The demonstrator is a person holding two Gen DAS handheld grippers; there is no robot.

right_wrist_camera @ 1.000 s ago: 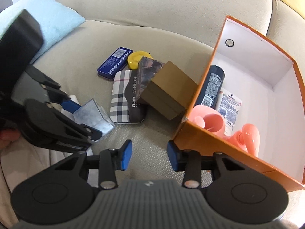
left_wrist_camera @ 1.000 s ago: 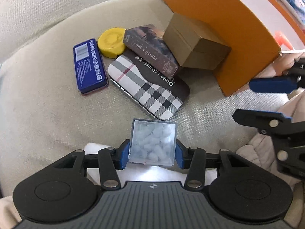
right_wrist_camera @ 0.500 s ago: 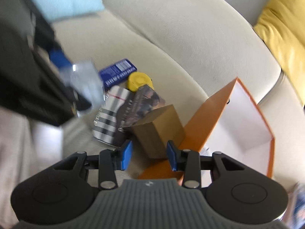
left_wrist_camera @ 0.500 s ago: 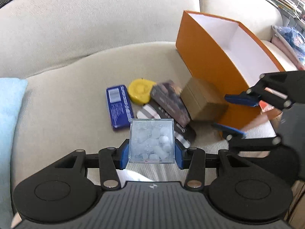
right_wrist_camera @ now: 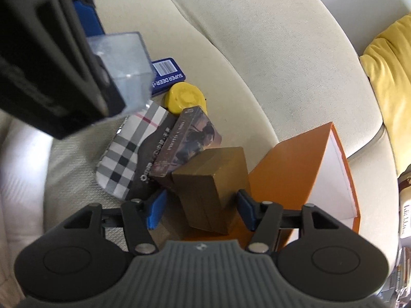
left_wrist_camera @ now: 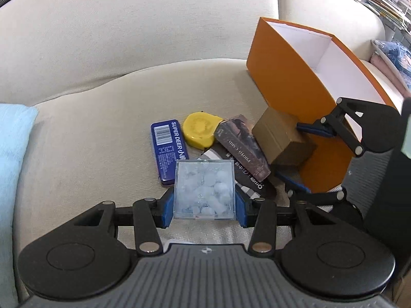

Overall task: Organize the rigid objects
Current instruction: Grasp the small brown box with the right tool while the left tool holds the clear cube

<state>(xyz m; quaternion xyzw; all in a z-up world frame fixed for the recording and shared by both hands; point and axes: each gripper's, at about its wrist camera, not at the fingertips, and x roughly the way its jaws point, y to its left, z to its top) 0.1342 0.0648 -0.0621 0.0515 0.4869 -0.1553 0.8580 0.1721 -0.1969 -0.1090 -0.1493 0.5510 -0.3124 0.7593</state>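
Observation:
My left gripper (left_wrist_camera: 204, 205) is shut on a clear plastic box (left_wrist_camera: 204, 190) of white pieces, held above the sofa seat. On the seat lie a blue tin (left_wrist_camera: 169, 151), a yellow tape measure (left_wrist_camera: 200, 128), a photo-card box (left_wrist_camera: 241, 148) and a plaid case (right_wrist_camera: 128, 151). A brown cardboard box (right_wrist_camera: 213, 179) leans against the open orange box (left_wrist_camera: 282, 77). My right gripper (right_wrist_camera: 201, 208) straddles the brown box; its jaws are opening, with a gap at each blue pad.
A light blue cushion (left_wrist_camera: 12, 154) lies at the seat's left end. A yellow cushion (right_wrist_camera: 385, 71) rests on the sofa's far right. The beige backrest (left_wrist_camera: 128, 25) rises behind the pile. Books and clutter stand beyond the orange box.
My right gripper rolled, came down onto the brown box and spread its jaws around it. My left gripper rose and drew back with the clear box still held.

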